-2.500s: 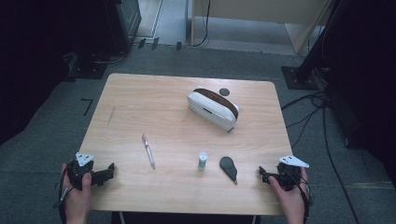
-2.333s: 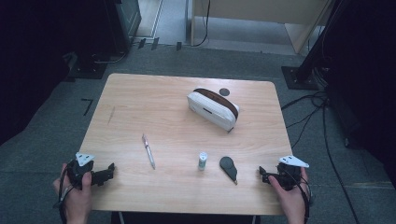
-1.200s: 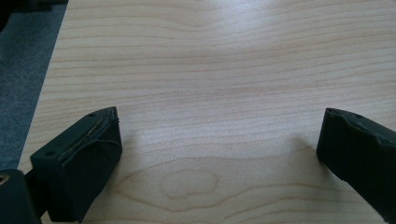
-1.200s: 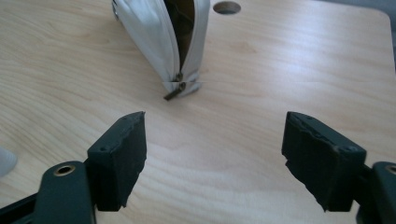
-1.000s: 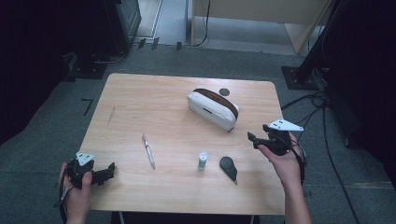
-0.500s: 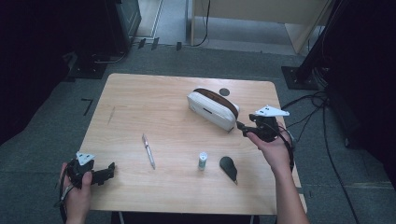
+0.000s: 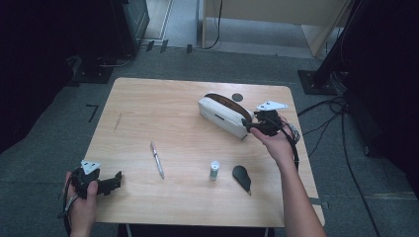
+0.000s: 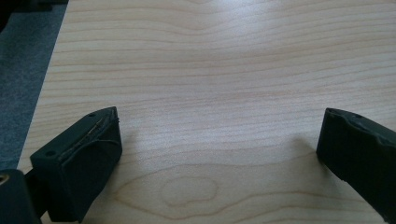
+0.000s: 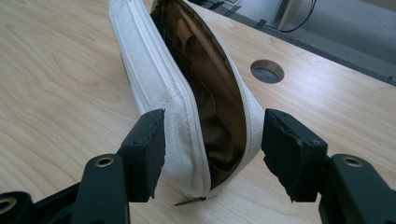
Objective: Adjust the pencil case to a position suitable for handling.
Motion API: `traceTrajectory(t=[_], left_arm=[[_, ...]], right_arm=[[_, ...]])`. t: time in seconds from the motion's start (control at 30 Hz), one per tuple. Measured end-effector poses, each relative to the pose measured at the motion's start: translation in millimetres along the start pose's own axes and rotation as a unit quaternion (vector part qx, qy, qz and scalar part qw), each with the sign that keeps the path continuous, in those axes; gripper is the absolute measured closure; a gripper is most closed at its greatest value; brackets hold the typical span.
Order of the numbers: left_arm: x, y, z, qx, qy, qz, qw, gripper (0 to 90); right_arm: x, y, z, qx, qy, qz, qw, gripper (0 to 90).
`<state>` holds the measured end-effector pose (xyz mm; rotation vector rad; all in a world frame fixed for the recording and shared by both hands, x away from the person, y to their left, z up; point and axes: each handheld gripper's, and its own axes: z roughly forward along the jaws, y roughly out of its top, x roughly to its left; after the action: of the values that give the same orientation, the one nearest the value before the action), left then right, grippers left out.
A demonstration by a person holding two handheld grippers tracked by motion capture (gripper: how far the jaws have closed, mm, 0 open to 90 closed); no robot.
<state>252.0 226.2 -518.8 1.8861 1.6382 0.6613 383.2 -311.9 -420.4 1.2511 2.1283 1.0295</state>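
Observation:
A white zip pouch (image 7: 222, 114) with a brown lining lies open at the far right of the wooden table (image 7: 163, 108). In the right gripper view the near end of the pouch (image 9: 154, 70) stands between the jaws of my right gripper (image 9: 212, 140). Those jaws have just been closing: the left pad is against the pouch's side and the right pad is a sliver off it. From above, my right gripper (image 7: 247, 127) sits at the pouch's right end. My left gripper (image 7: 117, 178) rests open at the front left corner, and bare table lies between the jaws of the left gripper (image 8: 219, 154).
A pen (image 7: 157, 160) lies at the middle front. A small bottle (image 7: 214, 170) stands beside a black teardrop-shaped item (image 7: 241, 175) at the front right. A round cable hole (image 7: 237, 97) sits behind the pouch. Cables run over the floor at the right.
My right hand has moved from the front right corner up and left to the pouch's right end. Its jaws now straddle that end. The left hand has stayed put.

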Motion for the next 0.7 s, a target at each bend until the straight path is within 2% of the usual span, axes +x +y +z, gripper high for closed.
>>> traceTrajectory(t=[0.1, 0.27, 0.37, 0.5, 0.57, 0.6, 0.63, 0.67, 0.7], left_arm=[[0.0, 0.0, 0.0, 0.000, 0.000, 0.000, 1.0000, 0.2], [0.0, 0.1, 0.1, 0.000, 0.000, 0.000, 1.0000, 0.2], [-0.2, 0.3, 0.3, 0.000, 0.000, 0.000, 1.0000, 0.2], [-0.2, 0.2, 0.3, 0.000, 0.000, 0.000, 1.0000, 0.2], [-0.1, 0.3, 0.2, 0.000, 0.000, 0.000, 1.0000, 0.2], [-0.1, 0.3, 0.2, 0.000, 0.000, 0.000, 1.0000, 0.2], [-0.1, 0.3, 0.2, 0.000, 0.000, 0.000, 1.0000, 0.2], [-0.2, 0.2, 0.3, 0.000, 0.000, 0.000, 1.0000, 0.2], [-0.1, 0.3, 0.2, 0.000, 0.000, 0.000, 1.0000, 0.2]], right_arm=[[-2.9, 0.5, 9.9, 0.003, -0.001, 0.002, 1.0000, 39.7], [-7.5, 3.5, 12.0, 0.003, 0.000, 0.012, 0.9999, 39.7], [-10.9, 6.0, 14.4, 0.001, 0.001, 0.003, 1.0000, 40.8], [-7.5, 6.9, 14.7, -0.004, 0.011, -0.005, 0.9999, 43.2], [-1.5, 8.7, 11.3, -0.020, 0.032, -0.008, 0.9993, 45.7], [3.7, 10.5, 8.9, -0.027, 0.053, -0.011, 0.9981, 46.7], [3.7, 10.5, 8.9, -0.027, 0.053, -0.011, 0.9981, 46.7], [10.0, 11.1, 8.4, -0.025, 0.076, -0.021, 0.9966, 46.4], [12.5, 10.7, 9.5, -0.017, 0.076, -0.027, 0.9966, 45.8]])
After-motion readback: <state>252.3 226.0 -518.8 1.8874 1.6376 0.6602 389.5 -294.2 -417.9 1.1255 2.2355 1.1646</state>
